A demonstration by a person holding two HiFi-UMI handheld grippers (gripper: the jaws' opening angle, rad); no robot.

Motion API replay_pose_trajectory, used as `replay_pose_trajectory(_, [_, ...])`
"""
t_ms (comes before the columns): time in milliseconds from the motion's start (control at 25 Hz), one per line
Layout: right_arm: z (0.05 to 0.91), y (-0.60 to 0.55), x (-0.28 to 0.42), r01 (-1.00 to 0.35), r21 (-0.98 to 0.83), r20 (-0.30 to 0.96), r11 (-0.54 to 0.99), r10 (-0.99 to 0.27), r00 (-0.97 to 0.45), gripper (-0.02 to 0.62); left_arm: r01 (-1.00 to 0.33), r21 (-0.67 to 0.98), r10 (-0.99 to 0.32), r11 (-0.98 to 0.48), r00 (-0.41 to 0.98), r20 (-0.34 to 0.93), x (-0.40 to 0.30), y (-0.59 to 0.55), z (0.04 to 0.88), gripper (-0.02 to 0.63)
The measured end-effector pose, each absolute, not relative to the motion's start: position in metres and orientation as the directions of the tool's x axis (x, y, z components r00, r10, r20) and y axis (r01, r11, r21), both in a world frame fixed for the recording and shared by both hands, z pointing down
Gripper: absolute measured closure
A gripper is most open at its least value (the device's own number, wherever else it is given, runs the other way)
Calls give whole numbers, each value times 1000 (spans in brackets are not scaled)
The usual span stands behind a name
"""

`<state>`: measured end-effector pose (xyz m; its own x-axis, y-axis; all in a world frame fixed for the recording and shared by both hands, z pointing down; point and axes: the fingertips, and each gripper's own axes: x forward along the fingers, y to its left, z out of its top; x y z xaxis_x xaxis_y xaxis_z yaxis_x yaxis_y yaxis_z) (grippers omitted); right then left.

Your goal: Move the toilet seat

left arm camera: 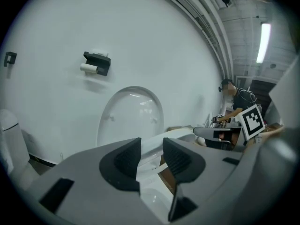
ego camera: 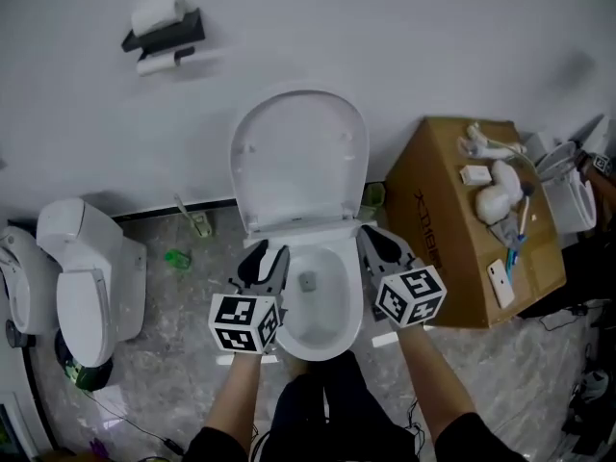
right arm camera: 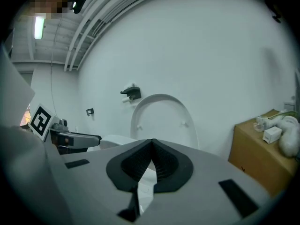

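Observation:
The white toilet stands against the wall with its lid (ego camera: 298, 157) raised and its seat ring (ego camera: 357, 292) down on the bowl. My left gripper (ego camera: 266, 256) sits over the bowl's left rim. In the left gripper view its jaws (left arm camera: 151, 146) stand partly apart, with the white seat ring (left arm camera: 180, 134) running between the pads, which close on it. My right gripper (ego camera: 377, 242) is at the bowl's right rim. The right gripper view shows it (right arm camera: 153, 144) shut, pads meeting with nothing between them. The lid also shows upright in the gripper views (left arm camera: 131, 116) (right arm camera: 161, 118).
A cardboard box (ego camera: 452, 219) with small items on top stands close to the toilet's right. A second toilet (ego camera: 87, 277) is at the left, and a paper holder (ego camera: 164, 35) hangs on the wall. A green object (ego camera: 177, 257) lies on the floor. A person (left arm camera: 236, 100) is at the right.

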<state>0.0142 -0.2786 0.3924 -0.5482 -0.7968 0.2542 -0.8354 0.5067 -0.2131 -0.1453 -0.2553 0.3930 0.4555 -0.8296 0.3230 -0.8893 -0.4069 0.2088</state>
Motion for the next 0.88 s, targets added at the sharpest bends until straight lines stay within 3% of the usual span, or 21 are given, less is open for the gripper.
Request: replay_pose_trajectory(880, [364, -400, -4, -844, -116, 223, 523, -814, -536, 601, -935, 215, -898, -281, 335, 286, -155, -381, 365, 491])
